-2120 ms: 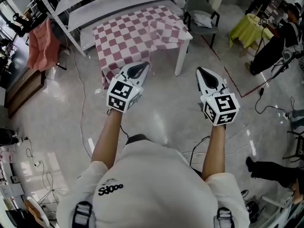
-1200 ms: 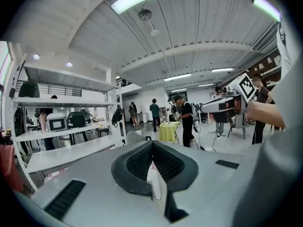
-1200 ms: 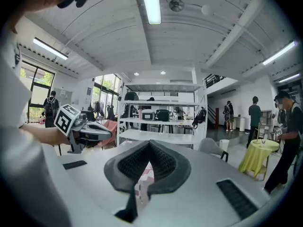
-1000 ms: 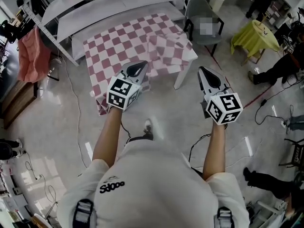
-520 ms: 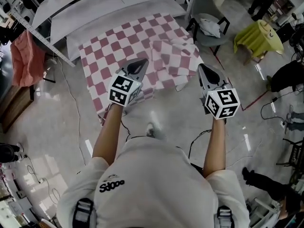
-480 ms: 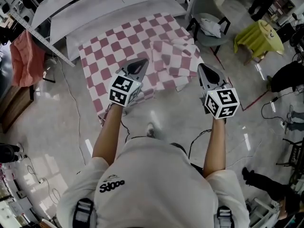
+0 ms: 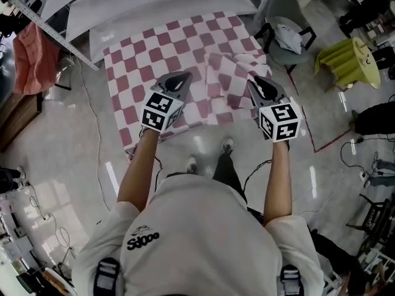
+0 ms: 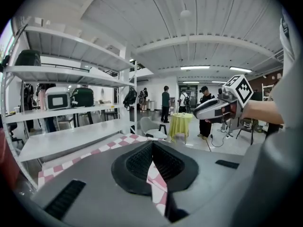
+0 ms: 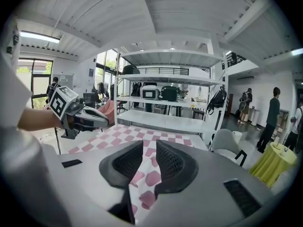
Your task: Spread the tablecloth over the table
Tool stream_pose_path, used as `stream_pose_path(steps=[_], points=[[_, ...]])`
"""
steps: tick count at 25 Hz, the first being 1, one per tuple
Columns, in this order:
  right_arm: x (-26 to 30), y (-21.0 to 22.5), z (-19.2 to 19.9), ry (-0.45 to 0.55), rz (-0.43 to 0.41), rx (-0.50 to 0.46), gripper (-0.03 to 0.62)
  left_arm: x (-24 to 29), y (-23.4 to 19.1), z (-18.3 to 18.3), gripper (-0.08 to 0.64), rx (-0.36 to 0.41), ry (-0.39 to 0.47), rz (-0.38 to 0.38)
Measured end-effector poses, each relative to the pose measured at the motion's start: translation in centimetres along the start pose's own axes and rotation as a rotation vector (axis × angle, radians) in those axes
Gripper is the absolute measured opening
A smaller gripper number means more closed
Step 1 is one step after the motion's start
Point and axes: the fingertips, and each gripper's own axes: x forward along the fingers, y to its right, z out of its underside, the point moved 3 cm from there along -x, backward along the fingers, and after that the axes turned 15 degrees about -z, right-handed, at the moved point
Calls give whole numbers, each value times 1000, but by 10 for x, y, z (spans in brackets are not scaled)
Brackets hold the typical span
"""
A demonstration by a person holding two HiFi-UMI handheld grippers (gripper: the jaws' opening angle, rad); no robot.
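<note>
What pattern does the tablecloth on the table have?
The tablecloth is a pink-and-white checkerboard. It shows best in the head view.

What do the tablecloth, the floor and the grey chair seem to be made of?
Tablecloth: probably soft woven fabric, matte, in pink and white checks; it folds and wrinkles on its right part.
Floor: polished stone or tile, glossy; lamps reflect in it as bright streaks.
Grey chair: perhaps moulded plastic with a smooth, curved shell; too small to be sure.

Matt, soft checked cloth tablecloth [image 7: 179, 48]; glossy, smooth, reflective hard floor [image 7: 62, 165]
</note>
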Motion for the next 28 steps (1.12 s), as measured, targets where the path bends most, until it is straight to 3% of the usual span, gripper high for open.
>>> stream_pose_path(steps=[6, 16, 22, 28], points=[[65, 48, 21, -109, -119, -7, 138, 40, -18, 16, 28, -56, -67, -80], [184, 125, 94, -337, -340, -37, 204, 114, -45, 49, 28, -136, -165, -240], [242, 147, 132, -440, -467, -30, 252, 143, -50, 75, 28, -179, -233, -305], [281, 154, 169, -543, -525, -62, 272, 150, -50, 100, 28, -209, -287, -341]])
